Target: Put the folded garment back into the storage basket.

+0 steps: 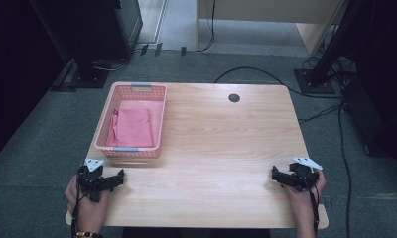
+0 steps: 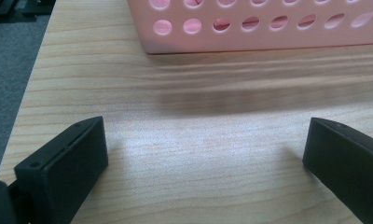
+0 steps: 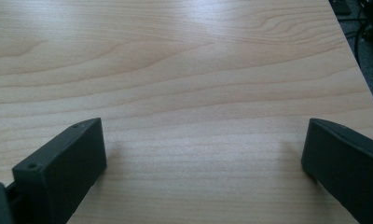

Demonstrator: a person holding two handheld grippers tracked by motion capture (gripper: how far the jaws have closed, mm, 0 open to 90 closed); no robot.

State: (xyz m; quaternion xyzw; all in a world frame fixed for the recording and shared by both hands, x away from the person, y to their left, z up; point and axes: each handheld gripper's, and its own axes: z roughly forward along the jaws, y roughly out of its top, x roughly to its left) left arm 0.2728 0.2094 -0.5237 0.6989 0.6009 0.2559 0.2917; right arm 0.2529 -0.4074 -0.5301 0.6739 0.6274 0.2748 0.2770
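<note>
Both your left gripper (image 1: 118, 178) and right gripper (image 1: 276, 174) rest spread and empty near the table's (image 1: 226, 148) near edge. The pink cloth (image 1: 132, 127) lies folded in the pink basket (image 1: 158, 130) far-left; reach in from above with the left, clearing the near wall.

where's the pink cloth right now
In the high view the pink cloth lies folded inside the pink basket at the table's far left, ahead of the left tool.
</note>
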